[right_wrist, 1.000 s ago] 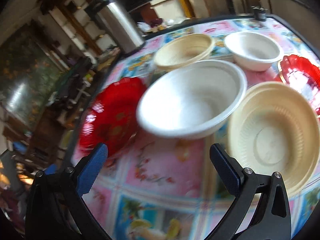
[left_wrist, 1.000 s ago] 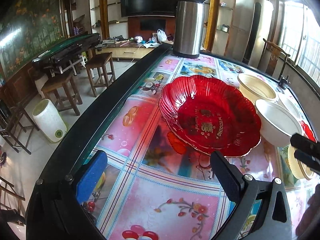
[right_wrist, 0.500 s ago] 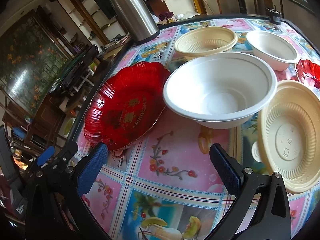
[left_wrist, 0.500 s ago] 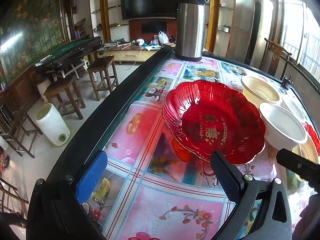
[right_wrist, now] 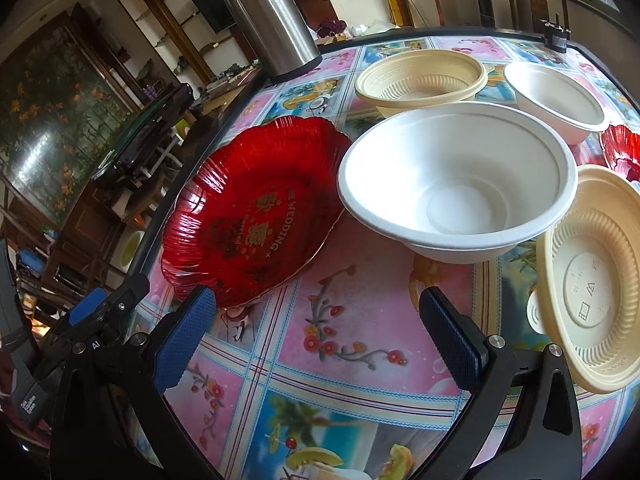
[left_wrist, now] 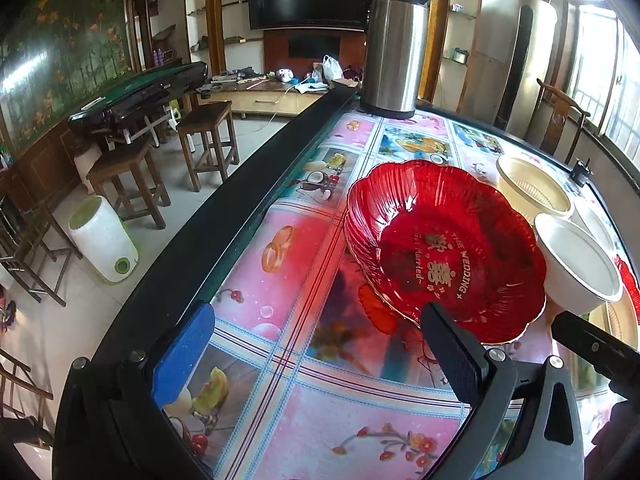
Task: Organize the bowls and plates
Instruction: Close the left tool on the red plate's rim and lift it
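Both claws are held wide and nothing is gripped. The left claw (left_wrist: 316, 360) is poised low over the counter (left_wrist: 280, 264), near its dark edge, and its right finger overlaps the near rim of the red plate (left_wrist: 444, 248). The right claw (right_wrist: 316, 336) is aimed at the patterned cloth just in front of the plate and the white bowl (right_wrist: 460, 184).

The red plate (right_wrist: 252, 216) — scalloped, with gold lettering at its centre — is set on the counter's left part. The white bowl is placed upright just beside it on the right; whether the two rims touch cannot be told. To the right of the white bowl a cream bowl (right_wrist: 592, 280) is seen tilted toward the camera, its ribbed inside and stamped base shown. Behind the white bowl a second cream bowl (right_wrist: 424, 80) is set upright, and beside that, further right, a smaller white bowl (right_wrist: 556, 100). A second red dish (right_wrist: 622, 150) is cut off at the right edge of the right wrist view.

A steel flask (left_wrist: 394, 46) is stood at the far end of the counter, well apart from the dishes. A small black object (right_wrist: 554, 34) is placed near the far right corner — what it is cannot be made out. Wooden stools (left_wrist: 204, 140) and a white bin (left_wrist: 102, 240) are seen on the floor to the left.
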A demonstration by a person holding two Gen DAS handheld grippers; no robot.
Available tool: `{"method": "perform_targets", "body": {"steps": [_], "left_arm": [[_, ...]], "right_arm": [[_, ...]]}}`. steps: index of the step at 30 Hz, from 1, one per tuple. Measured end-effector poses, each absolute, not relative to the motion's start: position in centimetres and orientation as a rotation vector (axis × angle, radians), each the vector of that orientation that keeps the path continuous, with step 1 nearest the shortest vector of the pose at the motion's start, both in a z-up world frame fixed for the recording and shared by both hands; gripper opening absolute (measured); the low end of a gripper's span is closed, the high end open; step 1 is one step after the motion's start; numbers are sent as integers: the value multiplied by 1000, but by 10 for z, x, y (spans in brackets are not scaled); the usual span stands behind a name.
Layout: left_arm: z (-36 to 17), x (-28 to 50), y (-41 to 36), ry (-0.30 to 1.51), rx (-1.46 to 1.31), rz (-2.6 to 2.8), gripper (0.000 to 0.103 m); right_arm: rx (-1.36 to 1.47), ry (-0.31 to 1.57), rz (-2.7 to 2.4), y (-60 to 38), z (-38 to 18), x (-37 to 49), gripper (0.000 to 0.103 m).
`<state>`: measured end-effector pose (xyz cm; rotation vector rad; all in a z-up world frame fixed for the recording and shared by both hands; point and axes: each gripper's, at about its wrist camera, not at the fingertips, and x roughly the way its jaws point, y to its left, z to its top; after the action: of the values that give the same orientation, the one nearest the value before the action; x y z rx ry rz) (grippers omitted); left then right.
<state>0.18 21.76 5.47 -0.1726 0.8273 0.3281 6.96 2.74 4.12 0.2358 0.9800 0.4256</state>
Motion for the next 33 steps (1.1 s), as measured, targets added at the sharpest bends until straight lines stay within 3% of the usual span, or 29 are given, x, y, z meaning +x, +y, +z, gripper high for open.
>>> {"method": "perform_targets", "body": {"steps": [33], "left_arm": [[52, 75, 234, 979, -194, 270, 102]], "right_arm": [[242, 1033, 313, 36, 29, 93, 103]]}}
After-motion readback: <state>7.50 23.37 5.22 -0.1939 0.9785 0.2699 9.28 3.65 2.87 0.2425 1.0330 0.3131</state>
